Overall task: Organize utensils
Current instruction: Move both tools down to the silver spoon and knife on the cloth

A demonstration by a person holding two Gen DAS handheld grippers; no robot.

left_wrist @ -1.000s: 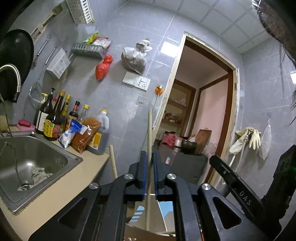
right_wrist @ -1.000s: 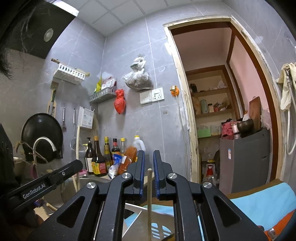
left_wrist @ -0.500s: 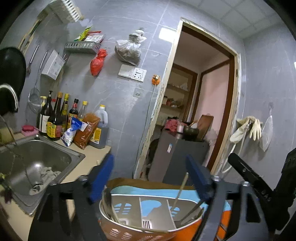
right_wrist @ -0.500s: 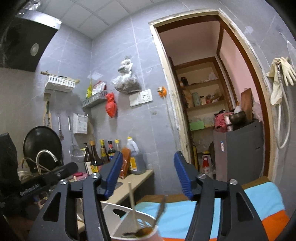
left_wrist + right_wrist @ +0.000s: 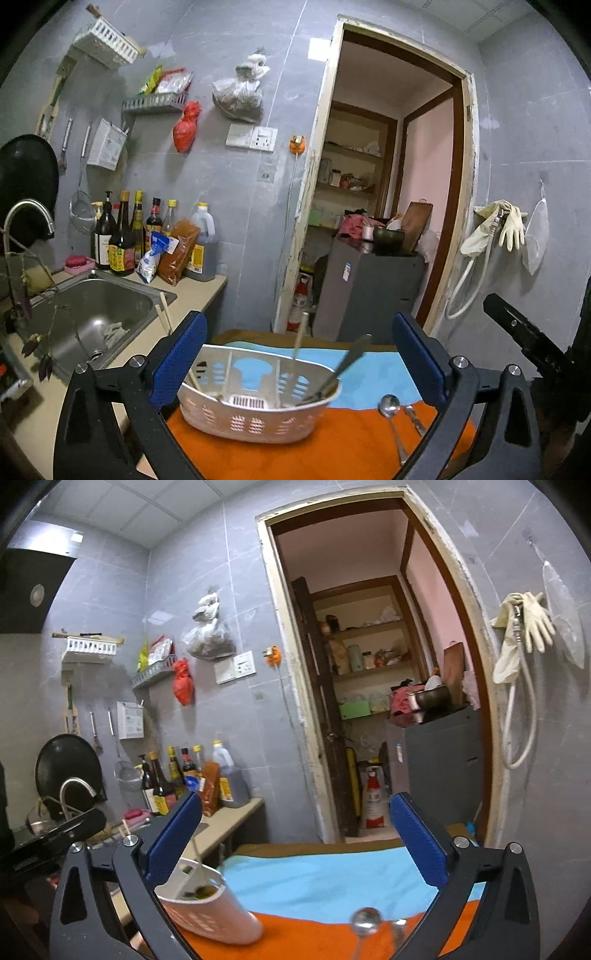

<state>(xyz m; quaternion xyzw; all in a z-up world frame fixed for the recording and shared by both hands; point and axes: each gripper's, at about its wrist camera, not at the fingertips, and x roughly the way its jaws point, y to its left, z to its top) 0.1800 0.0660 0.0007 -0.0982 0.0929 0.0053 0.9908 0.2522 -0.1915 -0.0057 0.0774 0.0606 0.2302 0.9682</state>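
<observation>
Drop-off step done: left gripper [image 5: 301, 358] and right gripper [image 5: 295, 843], jaws just opened wide, empty; next, spoons [image 5: 392, 410] lower right into basket [image 5: 255, 417].

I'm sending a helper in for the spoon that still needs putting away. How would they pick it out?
Find the orange and blue cloth in front of the doorway. On its orange part, right of the white basket, lies a metal spoon, bowl toward the blue stripe. It lies loose on the cloth, unlike the utensils in the basket.

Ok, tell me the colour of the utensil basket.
White utensil basket, with slotted sides; the left wrist view shows it best.
</observation>
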